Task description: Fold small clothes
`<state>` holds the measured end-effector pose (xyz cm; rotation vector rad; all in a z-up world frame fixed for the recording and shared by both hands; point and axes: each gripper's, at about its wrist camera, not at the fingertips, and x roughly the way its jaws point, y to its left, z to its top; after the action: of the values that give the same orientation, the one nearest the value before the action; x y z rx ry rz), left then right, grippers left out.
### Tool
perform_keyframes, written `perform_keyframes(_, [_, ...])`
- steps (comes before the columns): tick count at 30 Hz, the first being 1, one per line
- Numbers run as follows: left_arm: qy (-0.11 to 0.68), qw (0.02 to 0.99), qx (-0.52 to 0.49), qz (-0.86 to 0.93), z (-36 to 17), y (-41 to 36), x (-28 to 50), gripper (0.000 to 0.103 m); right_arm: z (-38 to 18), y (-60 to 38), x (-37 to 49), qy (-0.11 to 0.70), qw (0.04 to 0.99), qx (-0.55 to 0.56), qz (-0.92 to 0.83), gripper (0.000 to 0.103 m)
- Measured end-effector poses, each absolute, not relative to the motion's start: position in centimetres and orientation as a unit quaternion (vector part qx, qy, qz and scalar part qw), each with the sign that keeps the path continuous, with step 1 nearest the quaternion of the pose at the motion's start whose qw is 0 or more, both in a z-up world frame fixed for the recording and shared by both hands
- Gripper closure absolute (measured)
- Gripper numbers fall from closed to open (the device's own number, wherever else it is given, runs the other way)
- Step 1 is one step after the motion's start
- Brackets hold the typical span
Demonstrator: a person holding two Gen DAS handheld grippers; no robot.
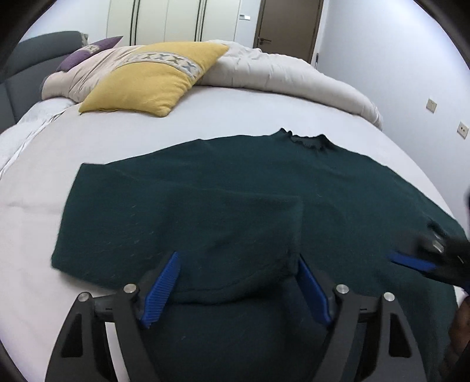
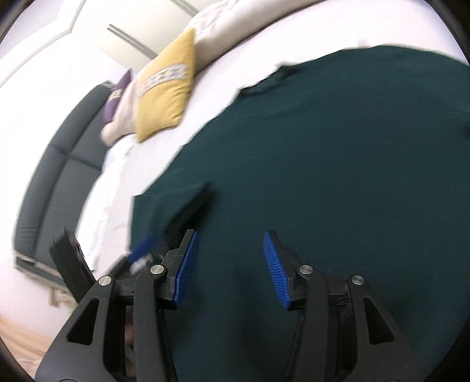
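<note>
Dark green sweater spread on white bed, under both grippers. Left gripper wide open, empty, straddling folded sleeve. Right gripper half-open, empty.

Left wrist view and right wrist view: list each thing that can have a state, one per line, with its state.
Dark green sweater: spread on the bed, one side flap folded over its body.
Left gripper: open, nothing between the pads.
Right gripper: open, over the sweater.
Yellow pillow: lying on the bed, leaning on the bedding.
Door: closed.
</note>
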<state>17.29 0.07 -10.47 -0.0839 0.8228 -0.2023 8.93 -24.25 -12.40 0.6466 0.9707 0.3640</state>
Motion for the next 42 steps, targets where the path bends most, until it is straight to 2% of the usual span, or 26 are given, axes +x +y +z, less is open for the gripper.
perform_keyframes(9, [0.403,0.904,-0.114,-0.091,-11.2,5.4,14.2,0.022,-16.5,-14.7,17.2,0.547,0.758,0.302,0.189,0.058])
perform_keyframes(10, [0.404,0.901,-0.13,-0.092,-11.2,6.3,14.1,0.022,-16.5,-14.3,17.7,0.544,0.762,0.296,0.188,0.062])
perform_keyframes(11, [0.403,0.9,-0.14,-0.092,-11.2,6.9,13.9,0.022,-16.3,-14.1,18.1,0.541,0.769,0.288,0.182,0.076])
perform_keyframes(13, [0.397,0.9,-0.16,-0.088,-10.8,8.2,13.6,0.022,-16.0,-14.1,18.4,0.543,0.777,0.27,0.17,0.096])
perform_keyframes(20, [0.388,0.897,-0.203,-0.062,-9.7,12.2,15.1,0.024,-11.6,-19.1,18.2,0.489,0.826,0.242,0.142,0.097])
perform_keyframes(25, [0.384,0.903,-0.189,-0.047,-8.7,13.0,17.8,0.034,-9.5,-25.3,18.1,0.472,0.851,0.217,0.079,0.097])
perform_keyframes(35, [0.415,0.901,-0.127,-0.033,-9.1,9.6,25.3,0.036,-11.6,-30.7,17.8,0.474,0.855,0.208,0.033,0.097])
perform_keyframes(38, [0.428,0.898,-0.096,-0.035,-9.8,7.8,27.2,0.045,-12.3,-31.3,16.9,0.471,0.857,0.208,0.027,0.097])
perform_keyframes(40, [0.442,0.893,-0.074,-0.037,-10.6,6.6,28.1,0.057,-12.7,-31.5,15.5,0.469,0.86,0.203,0.02,0.097])
perform_keyframes(42, [0.459,0.887,-0.052,-0.034,-12.0,5.5,28.8,0.06,-12.7,-31.8,15.8,0.467,0.862,0.197,0.014,0.097])
